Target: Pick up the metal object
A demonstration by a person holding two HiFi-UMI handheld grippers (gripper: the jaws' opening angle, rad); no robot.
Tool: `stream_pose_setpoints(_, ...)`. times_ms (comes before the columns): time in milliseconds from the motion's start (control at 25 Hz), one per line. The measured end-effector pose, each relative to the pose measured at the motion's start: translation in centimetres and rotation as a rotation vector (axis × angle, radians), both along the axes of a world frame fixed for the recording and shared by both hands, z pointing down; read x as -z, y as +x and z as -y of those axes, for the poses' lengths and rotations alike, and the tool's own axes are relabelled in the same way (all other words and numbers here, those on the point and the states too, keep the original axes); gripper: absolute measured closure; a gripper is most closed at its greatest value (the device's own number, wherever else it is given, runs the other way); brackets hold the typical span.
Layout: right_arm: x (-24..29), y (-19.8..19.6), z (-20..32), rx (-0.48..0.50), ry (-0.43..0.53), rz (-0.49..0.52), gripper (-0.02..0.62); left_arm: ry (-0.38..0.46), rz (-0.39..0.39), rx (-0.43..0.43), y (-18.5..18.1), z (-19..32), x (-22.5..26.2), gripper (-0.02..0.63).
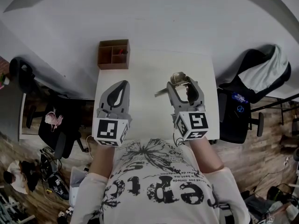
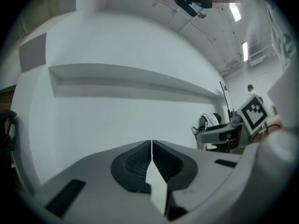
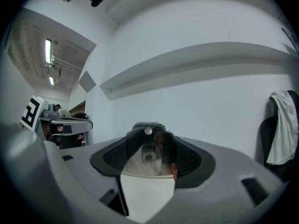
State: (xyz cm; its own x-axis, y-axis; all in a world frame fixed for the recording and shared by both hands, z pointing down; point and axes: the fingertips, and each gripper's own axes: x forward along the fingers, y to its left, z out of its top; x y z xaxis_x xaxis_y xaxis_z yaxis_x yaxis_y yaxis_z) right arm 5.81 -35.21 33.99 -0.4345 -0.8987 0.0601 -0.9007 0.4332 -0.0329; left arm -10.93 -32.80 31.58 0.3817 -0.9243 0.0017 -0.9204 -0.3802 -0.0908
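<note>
White table (image 1: 149,73) is seen from above, wooden box (image 1: 113,54) at its far left corner. Left gripper (image 1: 123,84) is held closed on nothing, parked aside. Right gripper (image 1: 183,80) is clamped on the metal object (image 1: 178,77), apparently raised off the surface.

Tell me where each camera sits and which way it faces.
Head view: on the person's head, facing steeply down at the white table; shows the shirt, a forearm, the left gripper and the right gripper.
Left gripper view: on the left gripper, facing along its shut jaws toward a white wall.
Right gripper view: on the right gripper, facing along its jaws, closed on the metal object.
Shared: each gripper view catches the other gripper at its edge.
</note>
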Motion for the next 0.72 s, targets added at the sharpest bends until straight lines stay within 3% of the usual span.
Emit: stream_pose_setpoints(720,-1.5,0.7,-1.2,0.020,-0.006,-0.011,0.314,-0.043,0.005,0.049,1.4,-1.6,-1.5,0.595)
